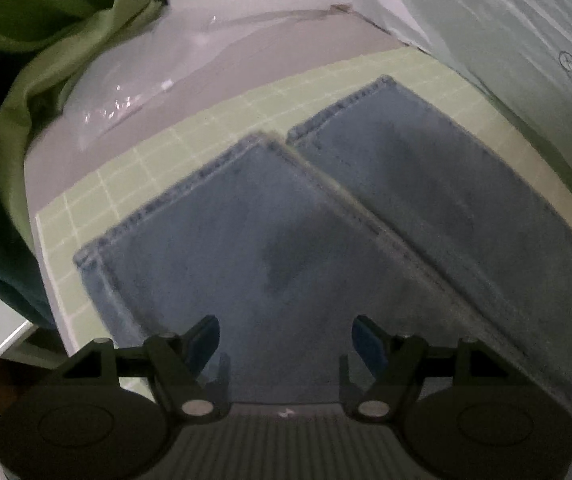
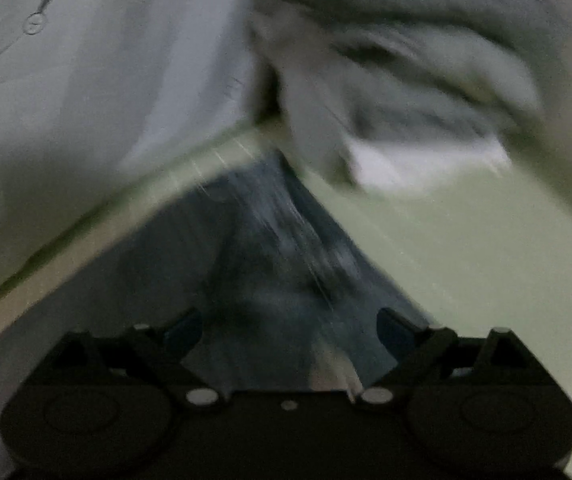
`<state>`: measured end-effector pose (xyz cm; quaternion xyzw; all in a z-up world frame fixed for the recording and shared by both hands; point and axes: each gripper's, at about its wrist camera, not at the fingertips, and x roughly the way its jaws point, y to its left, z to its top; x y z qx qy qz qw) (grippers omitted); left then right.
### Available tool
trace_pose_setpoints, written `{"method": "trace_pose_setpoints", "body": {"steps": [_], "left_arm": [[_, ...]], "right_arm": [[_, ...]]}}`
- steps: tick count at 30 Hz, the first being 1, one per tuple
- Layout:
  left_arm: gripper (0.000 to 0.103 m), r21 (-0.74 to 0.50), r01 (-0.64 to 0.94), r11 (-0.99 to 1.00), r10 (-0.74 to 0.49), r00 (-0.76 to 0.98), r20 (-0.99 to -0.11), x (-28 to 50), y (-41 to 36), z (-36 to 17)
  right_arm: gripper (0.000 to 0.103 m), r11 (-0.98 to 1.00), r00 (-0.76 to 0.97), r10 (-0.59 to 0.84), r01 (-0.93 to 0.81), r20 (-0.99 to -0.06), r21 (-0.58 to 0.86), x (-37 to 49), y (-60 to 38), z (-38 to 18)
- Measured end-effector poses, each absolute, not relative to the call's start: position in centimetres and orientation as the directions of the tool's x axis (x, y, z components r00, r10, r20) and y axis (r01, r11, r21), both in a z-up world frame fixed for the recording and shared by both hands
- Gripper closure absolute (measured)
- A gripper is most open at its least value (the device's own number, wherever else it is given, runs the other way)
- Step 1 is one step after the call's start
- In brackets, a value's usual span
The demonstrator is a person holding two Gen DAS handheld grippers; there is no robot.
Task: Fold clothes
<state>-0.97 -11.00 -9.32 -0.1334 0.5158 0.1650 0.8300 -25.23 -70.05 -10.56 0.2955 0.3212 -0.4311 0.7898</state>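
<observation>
the blue jeans (image 1: 326, 216) lie flat on a pale green gridded mat (image 1: 133, 184), both leg hems side by side and pointing away. the left gripper (image 1: 286, 340) hovers over one leg, fingers spread wide, gripping nothing. the right gripper (image 2: 290, 328) is also spread wide above blurred denim (image 2: 269, 264). pale grey-white cloth (image 1: 506, 20) borders the mat; green fabric (image 1: 45, 32) bunches at the left.

Home room, gridded green mat (image 1: 133, 184), heaped laundry (image 2: 406, 80)
</observation>
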Motion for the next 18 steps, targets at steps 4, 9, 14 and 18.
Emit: {"method": "trace_pose_setpoints", "body": {"steps": [4, 9, 14, 18], "left_arm": [[0.029, -0.077, -0.390, 0.917, 0.103, 0.418, -0.902, -2.1, -11.0, -9.3], [0.029, -0.080, -0.379, 0.922, 0.095, 0.421, -0.902, -4.0, -10.4, -9.1], [0.028, -0.077, -0.372, 0.925, 0.093, 0.420, -0.903, -6.0, -9.7, -9.0], [0.028, -0.075, -0.366, 0.927, 0.092, 0.419, -0.903, -7.6, -9.2, -8.9]], "right_arm": [[0.008, 0.455, 0.357, -0.494, 0.883, -0.793, 0.115, -28.0, -67.0, -12.1], [0.012, 0.439, 0.324, -0.434, 0.891, -0.841, 0.117, -29.6, -65.7, -14.8], [0.042, 0.392, 0.329, -0.426, 0.907, -0.843, 0.156, -30.9, -65.6, -15.3], [0.087, 0.344, 0.334, -0.446, 0.920, -0.831, 0.186, -32.9, -66.0, -14.7]]}}
